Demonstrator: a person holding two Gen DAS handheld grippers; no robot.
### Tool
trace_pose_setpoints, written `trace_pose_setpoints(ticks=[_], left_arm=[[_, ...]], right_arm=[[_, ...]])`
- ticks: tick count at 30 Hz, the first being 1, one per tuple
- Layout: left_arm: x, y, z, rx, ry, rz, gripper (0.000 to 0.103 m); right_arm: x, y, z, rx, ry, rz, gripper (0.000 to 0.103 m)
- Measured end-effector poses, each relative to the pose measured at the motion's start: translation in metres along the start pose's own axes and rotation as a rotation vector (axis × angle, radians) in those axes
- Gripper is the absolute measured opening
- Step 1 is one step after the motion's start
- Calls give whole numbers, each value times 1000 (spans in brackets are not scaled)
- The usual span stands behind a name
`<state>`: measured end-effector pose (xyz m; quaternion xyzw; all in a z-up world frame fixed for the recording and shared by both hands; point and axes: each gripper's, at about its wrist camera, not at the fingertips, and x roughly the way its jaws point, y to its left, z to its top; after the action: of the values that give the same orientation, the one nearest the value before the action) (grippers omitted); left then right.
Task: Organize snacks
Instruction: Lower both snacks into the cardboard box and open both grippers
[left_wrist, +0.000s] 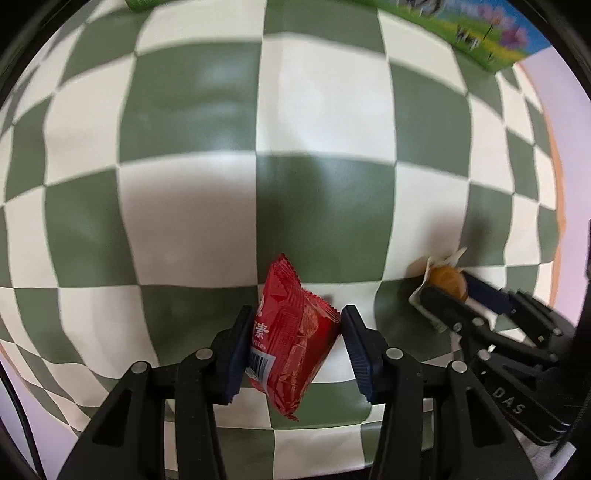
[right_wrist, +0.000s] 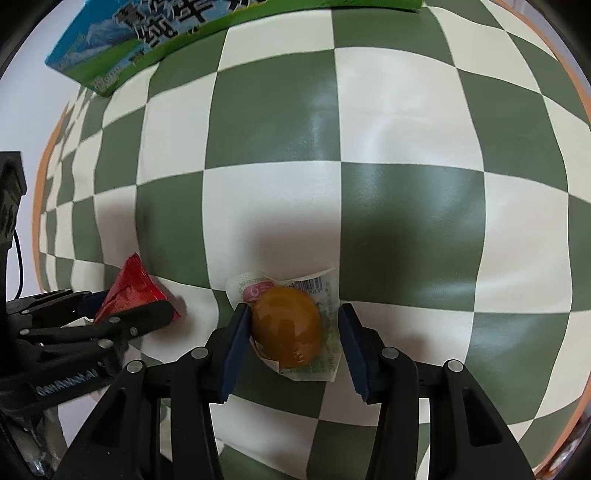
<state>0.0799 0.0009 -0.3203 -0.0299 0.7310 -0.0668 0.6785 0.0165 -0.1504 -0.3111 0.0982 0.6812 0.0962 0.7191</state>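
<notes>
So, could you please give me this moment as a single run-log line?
left gripper: around red snack packet, grip unclear | right gripper: open, straddling wrapped brown egg | surface: checkered tablecloth | carton at far edge

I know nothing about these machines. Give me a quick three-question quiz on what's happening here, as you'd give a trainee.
1. True or false: the left gripper brackets a red packet.
2. The right gripper brackets: A) a can, B) a brown egg in clear wrap, C) a spoon?
3. What pattern covers the mat?

Key: 1 true; 2 B; 3 green and white checks.
</notes>
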Motion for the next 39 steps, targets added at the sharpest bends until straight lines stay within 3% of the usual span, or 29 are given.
trace_pose_setpoints(ticks=[7, 12, 18, 23, 30, 32, 33, 35, 39], left_arm=[[-78, 0, 8, 3, -149, -79, 45], [-172, -8, 61, 34, -290, -117, 45], [-231, -5, 132, 55, -378, -33, 45], [-229, -1, 197, 54, -317, 23, 45], [-190, 14, 243, 30, -208, 79, 46], [-178, 19, 251, 10, -170, 103, 55], [-174, 23, 253, -8, -152, 95, 59], [-166, 30, 255, -38, -134, 43, 71], [-163, 32, 252, -40, -150, 66, 76]], right_arm=[[-51, -1, 12, 18, -77, 85, 50], [-118, 15, 46, -1, -195, 172, 50], [-179, 65, 112, -77, -332, 236, 50], [-185, 97, 172, -138, -388, 226, 50], [-157, 118, 220, -168, -349, 197, 51], [-141, 118, 229, -159, -319, 201, 54], [-134, 116, 234, -143, -298, 206, 59], [-120, 112, 240, -110, -261, 201, 96], [-115, 105, 242, -115, -265, 150, 96]])
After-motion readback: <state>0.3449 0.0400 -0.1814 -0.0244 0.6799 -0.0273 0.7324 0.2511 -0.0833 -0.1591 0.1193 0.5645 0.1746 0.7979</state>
